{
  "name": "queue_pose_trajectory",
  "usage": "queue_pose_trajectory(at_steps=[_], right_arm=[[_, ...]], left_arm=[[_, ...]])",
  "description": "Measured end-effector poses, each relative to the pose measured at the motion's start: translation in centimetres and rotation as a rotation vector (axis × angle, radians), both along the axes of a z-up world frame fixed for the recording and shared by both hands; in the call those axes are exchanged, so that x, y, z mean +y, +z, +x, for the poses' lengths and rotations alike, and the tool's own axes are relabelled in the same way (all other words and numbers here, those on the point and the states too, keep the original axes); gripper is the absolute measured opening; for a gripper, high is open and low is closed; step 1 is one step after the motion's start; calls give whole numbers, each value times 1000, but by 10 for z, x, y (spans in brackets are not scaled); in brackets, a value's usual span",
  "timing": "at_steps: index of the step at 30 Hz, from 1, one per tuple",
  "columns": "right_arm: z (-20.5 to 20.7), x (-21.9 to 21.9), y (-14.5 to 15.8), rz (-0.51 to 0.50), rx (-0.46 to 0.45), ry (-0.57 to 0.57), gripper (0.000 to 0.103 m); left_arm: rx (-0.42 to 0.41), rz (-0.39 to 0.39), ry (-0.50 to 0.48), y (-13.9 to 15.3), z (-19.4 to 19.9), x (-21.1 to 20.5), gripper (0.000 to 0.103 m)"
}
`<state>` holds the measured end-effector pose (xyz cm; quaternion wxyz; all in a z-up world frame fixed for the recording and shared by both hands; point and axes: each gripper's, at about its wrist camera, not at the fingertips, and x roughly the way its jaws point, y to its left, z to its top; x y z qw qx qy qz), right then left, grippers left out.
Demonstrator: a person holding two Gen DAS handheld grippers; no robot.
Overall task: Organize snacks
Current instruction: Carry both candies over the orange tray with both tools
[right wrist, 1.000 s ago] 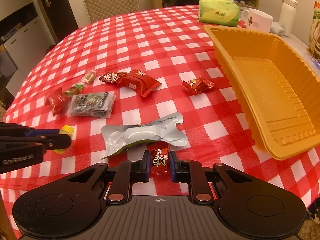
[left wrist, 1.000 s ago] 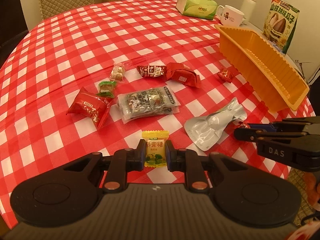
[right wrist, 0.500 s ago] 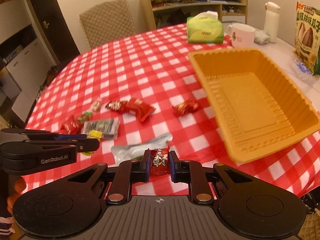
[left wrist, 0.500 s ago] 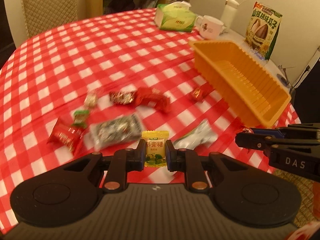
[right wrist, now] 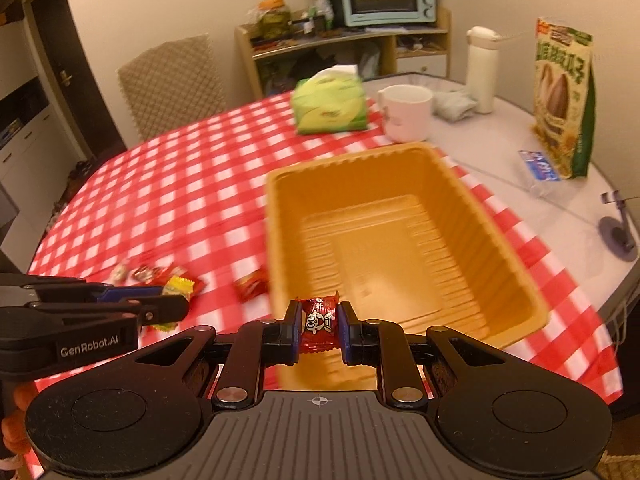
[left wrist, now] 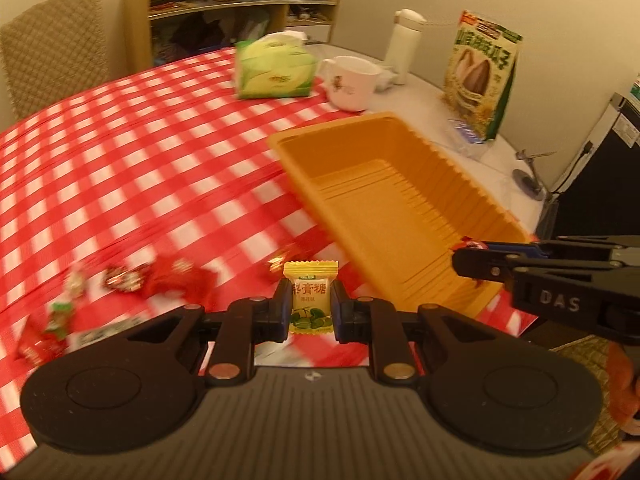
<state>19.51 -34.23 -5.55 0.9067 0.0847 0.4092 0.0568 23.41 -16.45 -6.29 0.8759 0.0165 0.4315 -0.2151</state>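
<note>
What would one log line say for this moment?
left claw: shut on yellow candy | right claw: shut on red candy | orange tray: empty

A: The snacks (left wrist: 160, 280) left on the table (left wrist: 120, 160) are smeared by motion in the left wrist view; I can't read any wrapper.

B: Same in the right wrist view. The red packet (right wrist: 251, 285) just left of the tray (right wrist: 496, 216) is a blur.

A: The yellow candy (right wrist: 176, 285) is half hidden behind the left gripper (right wrist: 176, 307).

B: The tray's near wall is covered by the red candy (right wrist: 319, 323). A hand (left wrist: 622, 384) is cut off at the right edge.
</note>
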Motion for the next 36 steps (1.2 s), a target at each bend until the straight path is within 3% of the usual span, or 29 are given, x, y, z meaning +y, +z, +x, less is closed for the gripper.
queue_pose_trajectory(at_steps=[8,16,27,36], right_arm=[[16,-47,-8,2,12,-17,19],[34,-77,-18,13,24,-20,19],[50,-93,-28,33,38,-10,19],[52,-98,-30,48,36,-10,19]], left_arm=[[3,10,-40,-3,18,-61,18],[37,31,-42,-17,36,-95,18],[58,64,-30,-33,52,-111,19],[69,62,0,-36,42,-97,23]])
